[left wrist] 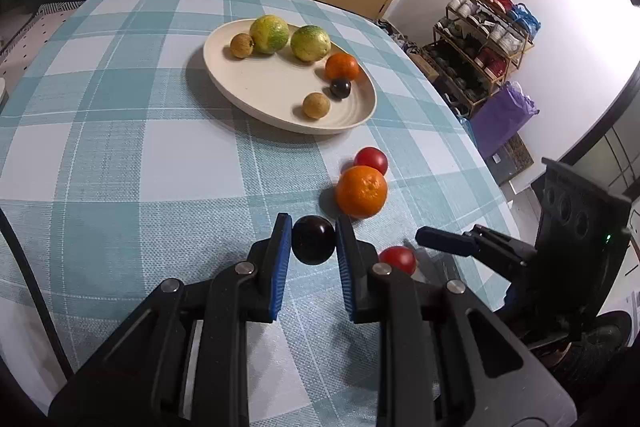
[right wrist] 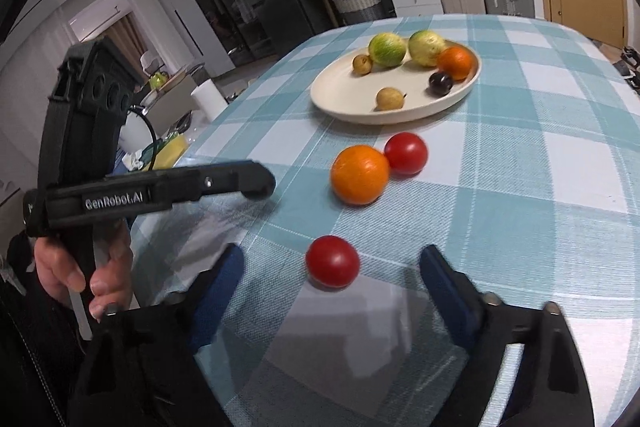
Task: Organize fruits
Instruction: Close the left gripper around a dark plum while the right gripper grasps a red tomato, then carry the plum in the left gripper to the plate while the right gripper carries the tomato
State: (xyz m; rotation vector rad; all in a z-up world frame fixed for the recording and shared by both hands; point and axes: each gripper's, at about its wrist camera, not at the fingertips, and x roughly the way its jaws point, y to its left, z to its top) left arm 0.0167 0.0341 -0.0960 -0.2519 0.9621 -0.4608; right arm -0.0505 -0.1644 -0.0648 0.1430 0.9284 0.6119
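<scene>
A cream plate [left wrist: 280, 87] [right wrist: 352, 95] on the checked table holds two green-yellow citrus fruits, a small orange [left wrist: 341, 67], a dark plum [left wrist: 340, 87] and two small brown fruits. My left gripper [left wrist: 313, 241] is shut on a dark plum [left wrist: 313, 245], low over the cloth. An orange [left wrist: 361, 191] [right wrist: 359, 174] and a red tomato [left wrist: 371, 159] [right wrist: 405, 153] lie touching just beyond it. My right gripper [right wrist: 330, 271] is open around a second red tomato [right wrist: 332, 261] [left wrist: 398, 259], pads apart from it. The left gripper's side [right wrist: 160, 187] shows in the right wrist view.
The table's right edge [left wrist: 472, 147] drops to the floor, with a shoe rack [left wrist: 480, 47] and a purple bag [left wrist: 502, 115] beyond. Drawers, suitcases and a door stand behind the table. A paper roll [right wrist: 208, 99] sits past the left edge.
</scene>
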